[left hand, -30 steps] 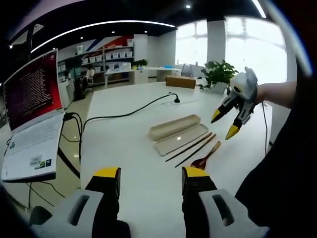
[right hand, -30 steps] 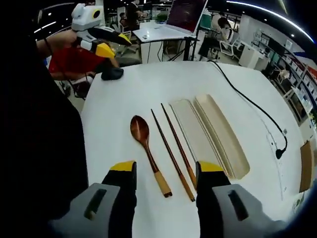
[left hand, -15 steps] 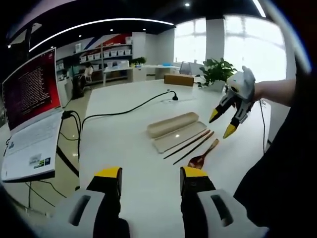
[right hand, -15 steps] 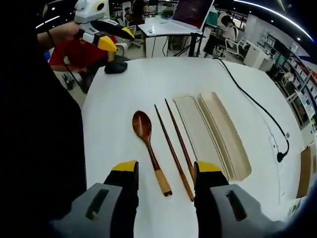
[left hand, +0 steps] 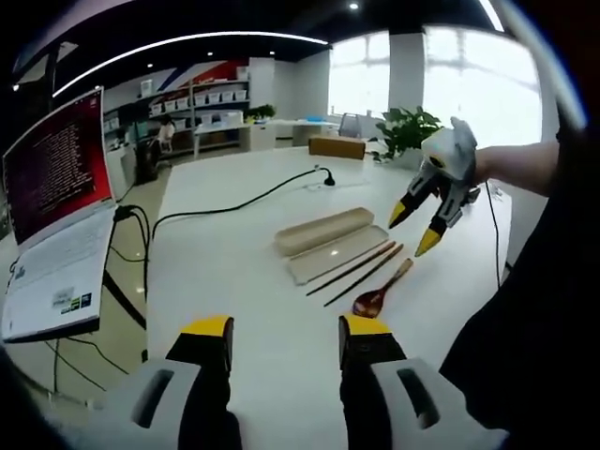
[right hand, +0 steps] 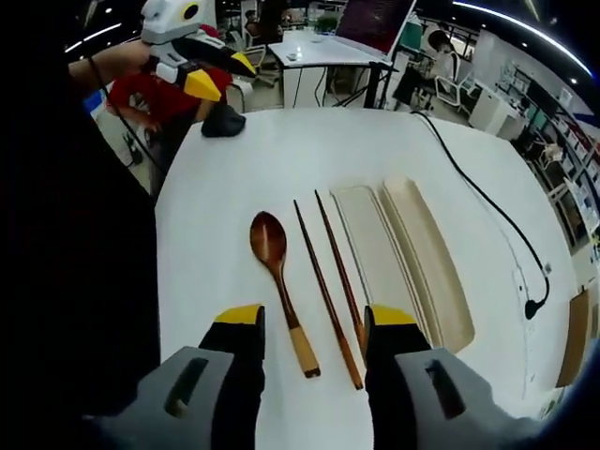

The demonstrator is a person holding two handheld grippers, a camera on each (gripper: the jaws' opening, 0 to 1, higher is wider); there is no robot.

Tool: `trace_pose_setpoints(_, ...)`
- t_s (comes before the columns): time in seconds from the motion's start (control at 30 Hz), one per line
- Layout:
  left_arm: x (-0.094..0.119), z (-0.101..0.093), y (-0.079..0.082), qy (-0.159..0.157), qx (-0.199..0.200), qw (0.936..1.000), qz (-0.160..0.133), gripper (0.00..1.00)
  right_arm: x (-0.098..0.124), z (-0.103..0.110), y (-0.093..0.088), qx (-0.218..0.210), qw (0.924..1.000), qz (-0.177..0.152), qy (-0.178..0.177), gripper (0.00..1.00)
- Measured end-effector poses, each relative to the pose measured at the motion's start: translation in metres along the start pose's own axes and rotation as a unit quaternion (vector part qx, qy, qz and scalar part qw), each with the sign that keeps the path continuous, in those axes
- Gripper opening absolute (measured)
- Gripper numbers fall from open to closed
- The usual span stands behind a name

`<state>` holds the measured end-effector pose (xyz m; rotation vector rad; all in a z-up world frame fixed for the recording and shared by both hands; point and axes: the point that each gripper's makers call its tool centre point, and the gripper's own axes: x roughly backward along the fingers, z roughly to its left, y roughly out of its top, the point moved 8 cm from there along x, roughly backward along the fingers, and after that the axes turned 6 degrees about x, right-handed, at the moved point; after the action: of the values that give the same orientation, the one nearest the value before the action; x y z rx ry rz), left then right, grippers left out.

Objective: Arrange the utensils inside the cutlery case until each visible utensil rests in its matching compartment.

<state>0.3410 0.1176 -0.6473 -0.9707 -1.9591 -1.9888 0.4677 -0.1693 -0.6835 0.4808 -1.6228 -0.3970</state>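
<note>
Right gripper view: right gripper (right hand: 302, 323) jaws apart, empty, over handle ends of wooden spoon (right hand: 279, 288) and chopsticks (right hand: 333, 280) on table (right hand: 234, 169) beside cutlery case (right hand: 405, 261), probably two open halves; left gripper (right hand: 208, 73) parted, raised; utensils light, stiff, thin; pinch mid-handle

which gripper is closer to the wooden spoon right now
Right. The right gripper hangs open just above the wooden spoon, its jaws straddling the handle end. The left gripper is open too, held up off past the table's far edge.
</note>
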Motion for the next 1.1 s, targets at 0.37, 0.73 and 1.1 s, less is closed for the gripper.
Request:
trace_pose_setpoints(0.37,0.002,-0.007,0.001,0.001,0.000,1.0000,0.003,0.45,-0.006,0.000,0.002,0.027,0.9992,0.021,0.023,0.39)
trace_pose_setpoints(0.73,0.002,-0.014,-0.002,-0.007,-0.007,0.9999,0.009,0.43,-0.014,0.002,0.005,0.039,0.9976,0.033,0.047,0.30)
trace_pose_setpoints(1.1,-0.002,0.007,-0.014,-0.016,-0.008,0.9997,0.014,0.41,-0.020,0.000,0.006,0.048,0.9965,0.045,0.053,0.27)
